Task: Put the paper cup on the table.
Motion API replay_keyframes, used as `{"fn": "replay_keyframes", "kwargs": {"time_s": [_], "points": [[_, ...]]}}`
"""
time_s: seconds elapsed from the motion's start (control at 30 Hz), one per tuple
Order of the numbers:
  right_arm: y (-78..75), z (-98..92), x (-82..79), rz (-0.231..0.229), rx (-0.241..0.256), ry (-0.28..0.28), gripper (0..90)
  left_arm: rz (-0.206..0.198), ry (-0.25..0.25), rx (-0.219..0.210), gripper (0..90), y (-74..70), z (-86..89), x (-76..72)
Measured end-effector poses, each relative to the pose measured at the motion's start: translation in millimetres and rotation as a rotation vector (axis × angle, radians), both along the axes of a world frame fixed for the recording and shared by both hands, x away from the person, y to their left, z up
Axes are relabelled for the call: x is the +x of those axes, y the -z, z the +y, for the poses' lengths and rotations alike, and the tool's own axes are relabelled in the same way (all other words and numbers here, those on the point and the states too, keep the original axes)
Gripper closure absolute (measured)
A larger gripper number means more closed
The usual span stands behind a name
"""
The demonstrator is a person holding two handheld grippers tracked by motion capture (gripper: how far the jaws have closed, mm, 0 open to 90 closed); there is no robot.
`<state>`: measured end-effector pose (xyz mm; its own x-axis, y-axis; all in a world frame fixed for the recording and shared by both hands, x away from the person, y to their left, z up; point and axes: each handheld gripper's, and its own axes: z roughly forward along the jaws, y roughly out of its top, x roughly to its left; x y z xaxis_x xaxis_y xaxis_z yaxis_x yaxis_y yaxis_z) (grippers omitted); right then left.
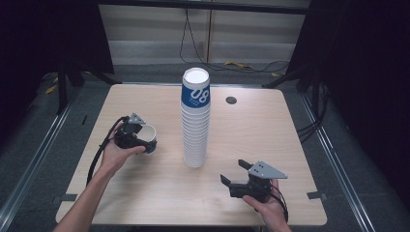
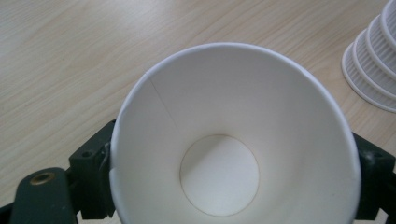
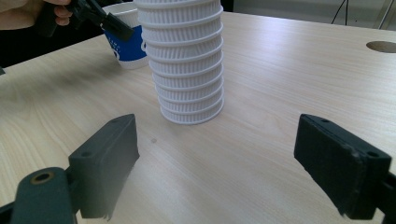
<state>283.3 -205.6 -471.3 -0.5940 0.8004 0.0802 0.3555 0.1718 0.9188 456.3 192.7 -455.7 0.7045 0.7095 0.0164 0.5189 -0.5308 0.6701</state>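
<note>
A tall stack of white paper cups, the top one printed blue, stands upside down at the table's middle; its ribbed lower cups rise ahead in the right gripper view. At the left, my left gripper is shut on a single paper cup. That cup sits between the jaws with its white inside facing the camera. The right gripper view shows this cup's blue wall beside the stack. Near the table's front right, my right gripper stands open and holds nothing, its jaws wide apart and pointing at the stack's foot.
The light wooden table has a round cable hole at the back right. Cables trail across the floor behind it. Bare tabletop lies between my right gripper and the stack.
</note>
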Motion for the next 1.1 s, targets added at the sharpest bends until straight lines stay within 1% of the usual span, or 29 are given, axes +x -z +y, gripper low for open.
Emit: {"fn": "replay_keyframes", "kwargs": {"time_s": [0.03,0.17,0.2,0.27,0.3,0.37,0.4,0.47,0.5,0.57,0.6,0.7,0.73,0.8,0.9,0.97,1.0,1.03,1.07,1.1], "points": [[0.1,0.0,0.0,0.000,0.001,-0.002,13.6,0.004,-0.008,-0.011,13.6,0.6,0.8,0.1],[0.2,0.3,0.0,0.001,0.002,-0.002,13.6,0.030,-0.011,-0.042,13.9,3.3,4.6,0.0],[0.3,0.4,0.1,0.003,0.001,-0.001,13.6,0.030,-0.015,-0.052,13.9,4.3,5.2,-0.5],[0.6,0.8,0.3,0.004,-0.002,0.000,13.6,0.049,-0.015,-0.052,15.0,7.4,5.6,0.0],[0.6,1.0,0.2,0.005,-0.001,-0.002,13.6,0.043,-0.014,-0.034,16.8,9.5,5.2,0.0],[0.6,1.2,-0.1,0.005,0.000,-0.002,13.7,0.041,-0.016,-0.022,16.0,13.2,5.1,-0.5],[0.4,1.0,-0.1,0.005,0.000,-0.001,13.7,0.051,-0.023,-0.032,16.2,15.1,5.2,-1.0],[0.4,0.6,0.0,0.003,0.002,-0.003,13.7,0.058,-0.026,-0.046,16.1,18.6,5.5,-2.0],[0.4,0.5,0.0,0.004,0.002,-0.003,13.7,0.057,-0.018,-0.039,16.2,19.7,6.4,-2.1],[0.6,0.3,0.0,0.004,-0.001,-0.001,13.7,0.059,-0.023,-0.032,16.3,21.3,7.3,-3.1],[0.7,0.5,0.0,0.004,0.000,-0.004,13.7,0.058,-0.028,-0.043,16.4,22.1,8.2,-3.4],[0.7,0.8,-0.2,0.004,-0.002,-0.002,13.7,0.067,-0.024,-0.059,16.1,22.3,11.2,-4.8],[0.7,0.8,-0.3,0.004,-0.002,-0.002,13.7,0.065,-0.023,-0.059,16.1,22.1,12.1,-5.8],[0.7,0.9,-0.4,0.003,-0.003,-0.003,13.7,0.065,-0.024,-0.077,16.1,22.2,13.6,-8.3],[0.9,1.1,-0.1,0.004,-0.004,-0.002,13.7,0.050,-0.020,-0.078,16.2,22.7,15.6,-11.6],[0.9,1.5,0.0,0.002,-0.005,-0.005,13.7,0.054,-0.006,-0.082,16.1,24.0,16.0,-14.0],[0.8,1.8,-0.1,0.002,-0.004,-0.006,13.7,0.050,-0.004,-0.077,16.1,24.6,16.2,-15.5],[0.7,1.9,0.0,0.000,-0.004,-0.007,13.7,0.042,-0.001,-0.063,16.2,25.2,16.9,-16.7],[0.6,1.9,-0.1,0.001,-0.003,-0.006,13.7,0.044,-0.009,-0.073,16.1,26.1,17.1,-17.9],[0.6,1.8,0.0,0.001,-0.003,-0.005,13.6,0.046,-0.003,-0.069,16.1,26.2,18.3,-18.1]]}}
